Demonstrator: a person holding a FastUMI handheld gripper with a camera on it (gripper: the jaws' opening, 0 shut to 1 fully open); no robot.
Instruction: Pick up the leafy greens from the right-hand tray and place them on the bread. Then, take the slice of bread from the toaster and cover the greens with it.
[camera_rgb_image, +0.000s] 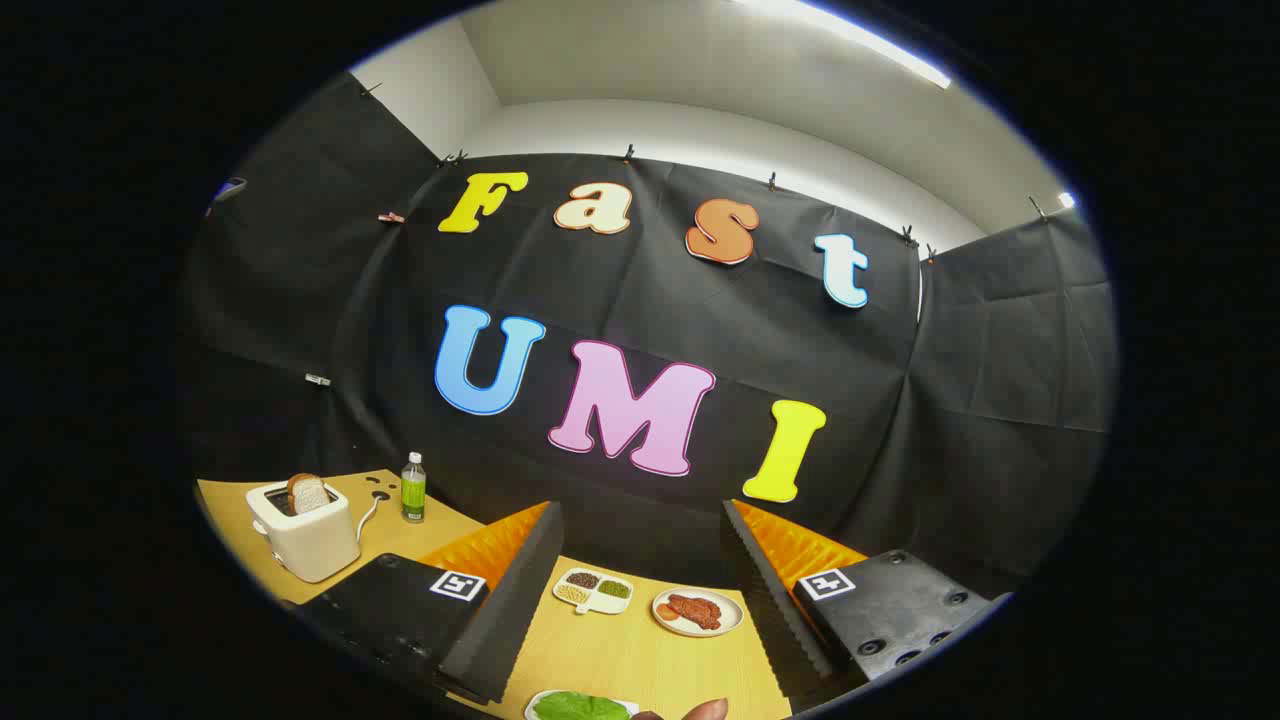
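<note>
A: We are looking over the table (620, 660); the gripper (635, 610) is hanging above it with its fingers spread wide, gripping nothing.

B: We are seeing the toaster (305, 535) well off to the left, a bread slice (307, 492) standing in its slot, a bottle (413, 488) near it.

A: Beyond the fingers a dish (594, 590) and a meat plate (697, 611) are sitting side by side.

B: The greens (580, 706) are lying on a tray between the fingers, close under us. A fingertip (705, 710) is showing just beside them.
</note>
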